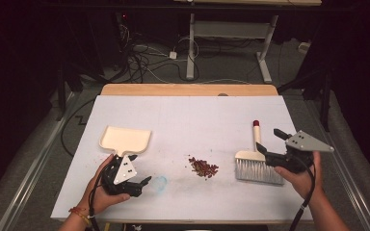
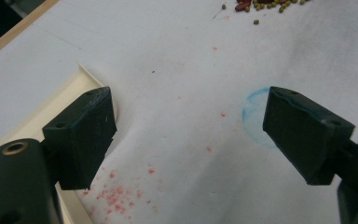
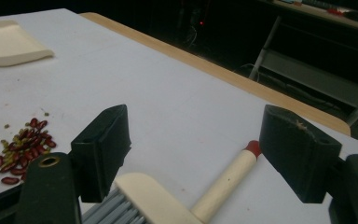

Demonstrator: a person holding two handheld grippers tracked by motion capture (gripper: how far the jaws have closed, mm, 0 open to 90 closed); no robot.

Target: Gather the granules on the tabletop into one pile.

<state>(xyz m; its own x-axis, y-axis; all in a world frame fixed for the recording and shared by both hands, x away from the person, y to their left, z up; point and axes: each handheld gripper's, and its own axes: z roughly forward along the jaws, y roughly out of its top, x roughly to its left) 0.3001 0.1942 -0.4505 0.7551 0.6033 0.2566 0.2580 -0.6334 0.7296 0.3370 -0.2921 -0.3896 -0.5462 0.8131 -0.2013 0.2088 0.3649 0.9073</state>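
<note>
A cream dustpan (image 1: 125, 138) lies at the left of the white table, its handle toward the person. My left gripper (image 1: 141, 169) hovers just in front of that handle, open and empty; in the left gripper view (image 2: 189, 112) the dustpan's edge (image 2: 42, 114) sits beside its left jaw. A small pile of red and green beans (image 1: 203, 167) lies mid-table. The brush (image 1: 257, 161), with a cream handle, red tip and grey bristles, lies to the right of the beans. My right gripper (image 1: 270, 142) is open over its handle (image 3: 226, 184), and the jaws stand apart from it.
A faint blue ring (image 1: 160, 182) and red specks mark the white sheet (image 1: 188, 115) near the left gripper. A wooden edge (image 1: 188, 90) runs along the far side. Beyond it are a dark floor, cables and a desk frame (image 1: 231, 43).
</note>
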